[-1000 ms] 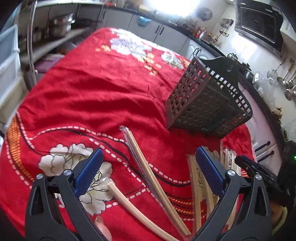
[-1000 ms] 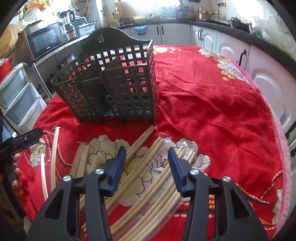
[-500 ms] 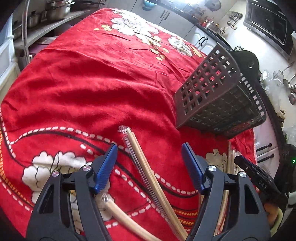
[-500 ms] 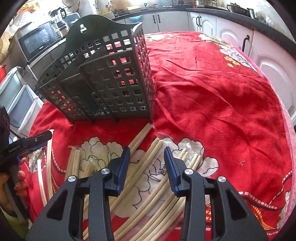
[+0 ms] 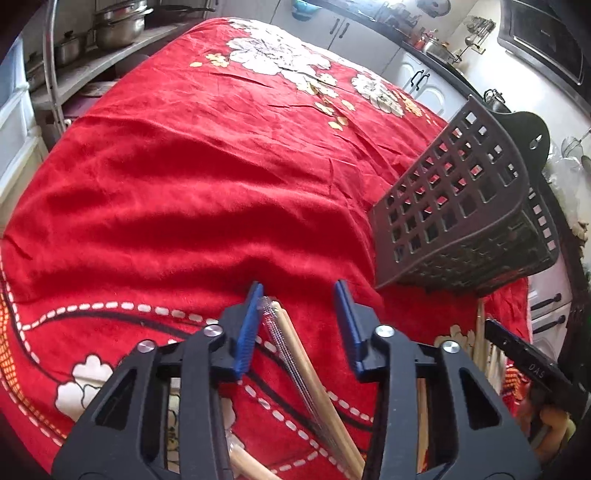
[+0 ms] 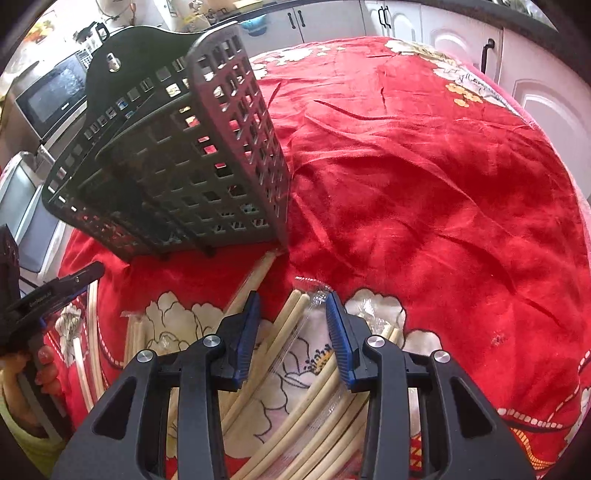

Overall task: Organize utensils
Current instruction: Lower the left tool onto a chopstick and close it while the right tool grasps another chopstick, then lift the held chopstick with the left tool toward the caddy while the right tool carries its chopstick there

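Observation:
Pairs of pale wooden chopsticks in clear plastic sleeves lie on a red flowered tablecloth (image 5: 207,192). My left gripper (image 5: 300,295) is open, its jaws astride the far tip of one wrapped pair (image 5: 295,354), which sits against the left pad. My right gripper (image 6: 292,304) is open around the tips of another wrapped pair (image 6: 291,325). A dark grey perforated utensil basket (image 5: 461,206) stands on the cloth ahead, and it also shows in the right wrist view (image 6: 184,166).
More wrapped chopsticks (image 6: 314,406) lie under and beside the right gripper. Shelves with steel pots (image 5: 114,26) stand at left. White cabinets (image 6: 443,33) and a microwave (image 6: 48,96) ring the table. The table edge drops off at right (image 5: 532,295).
Both grippers have moved forward and down over the chopsticks and their jaws have narrowed. The basket looms closer in both views.

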`<action>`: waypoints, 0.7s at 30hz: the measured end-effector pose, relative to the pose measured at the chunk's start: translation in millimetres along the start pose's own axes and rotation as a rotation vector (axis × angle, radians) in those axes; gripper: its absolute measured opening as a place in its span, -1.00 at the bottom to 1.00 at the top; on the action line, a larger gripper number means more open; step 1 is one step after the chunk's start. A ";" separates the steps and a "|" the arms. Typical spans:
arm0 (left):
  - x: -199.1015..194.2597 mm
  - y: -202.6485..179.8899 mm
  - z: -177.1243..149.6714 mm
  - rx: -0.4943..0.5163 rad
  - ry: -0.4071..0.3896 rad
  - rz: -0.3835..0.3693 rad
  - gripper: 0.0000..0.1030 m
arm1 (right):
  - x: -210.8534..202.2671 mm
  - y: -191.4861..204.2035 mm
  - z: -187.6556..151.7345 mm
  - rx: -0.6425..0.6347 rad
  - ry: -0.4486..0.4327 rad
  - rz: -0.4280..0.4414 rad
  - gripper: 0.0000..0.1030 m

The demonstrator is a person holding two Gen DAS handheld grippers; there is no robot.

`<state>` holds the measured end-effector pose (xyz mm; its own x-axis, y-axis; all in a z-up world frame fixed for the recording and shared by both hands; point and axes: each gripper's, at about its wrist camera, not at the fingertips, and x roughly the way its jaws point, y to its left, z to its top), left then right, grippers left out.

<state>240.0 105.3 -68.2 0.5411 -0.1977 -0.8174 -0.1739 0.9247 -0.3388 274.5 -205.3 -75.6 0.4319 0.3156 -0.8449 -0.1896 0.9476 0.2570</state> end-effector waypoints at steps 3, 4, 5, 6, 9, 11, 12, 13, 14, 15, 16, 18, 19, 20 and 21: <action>2.0 -1.7 2.0 0.018 -0.008 0.028 -0.58 | 3.2 -5.7 5.7 0.017 0.000 0.010 -0.44; 3.1 -1.8 3.1 0.020 -0.009 0.033 -0.61 | 4.3 -7.5 7.1 0.022 -0.004 0.006 -0.50; 3.5 -1.6 3.8 0.025 -0.013 0.041 -0.70 | 5.2 -9.8 8.4 0.027 -0.008 0.004 -0.58; 3.9 -0.8 4.3 0.027 -0.017 0.049 -0.79 | 5.2 -12.6 9.5 0.036 -0.011 0.009 -0.67; 3.1 2.4 4.8 0.023 -0.020 0.051 -0.91 | 5.1 -22.1 15.1 0.056 -0.021 0.046 -0.76; -0.5 3.3 4.6 0.016 -0.023 0.031 -0.93 | 2.3 -27.5 17.5 0.070 -0.029 0.072 -0.81; -4.1 3.1 3.9 0.014 -0.030 0.011 -0.93 | 0.2 -29.6 17.6 0.075 -0.037 0.086 -0.81; -6.6 1.9 3.8 0.016 -0.036 0.003 -0.93 | -3.7 -31.0 17.6 0.081 -0.051 0.105 -0.82; -11.8 -0.4 3.1 0.024 -0.049 -0.006 -0.93 | -7.5 -32.8 17.5 0.084 -0.063 0.120 -0.85; -17.9 -3.6 2.4 0.035 -0.065 -0.013 -0.94 | -11.0 -33.5 17.4 0.085 -0.074 0.132 -0.85; -23.1 -6.4 1.3 0.042 -0.077 -0.021 -0.94 | -21.0 -31.6 11.7 0.083 -0.094 0.154 -0.85; -36.2 -12.0 -0.8 0.057 -0.106 -0.045 -0.94 | -34.1 -32.1 11.0 0.073 -0.133 0.184 -0.86; -45.6 -15.5 -1.1 0.064 -0.126 -0.062 -0.94 | -40.3 -30.9 9.6 0.066 -0.147 0.194 -0.86; -52.6 -18.4 -1.5 0.069 -0.141 -0.072 -0.94 | -47.6 -30.3 8.1 0.057 -0.165 0.206 -0.86; -63.8 -23.3 -1.7 0.083 -0.165 -0.085 -0.94 | -56.7 -29.8 8.1 0.048 -0.187 0.221 -0.87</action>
<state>208.1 95.8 -8.9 0.6799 -0.2262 -0.6976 -0.0573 0.9320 -0.3580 262.7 -251.1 -31.6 0.5407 0.5142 -0.6657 -0.2577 0.8546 0.4508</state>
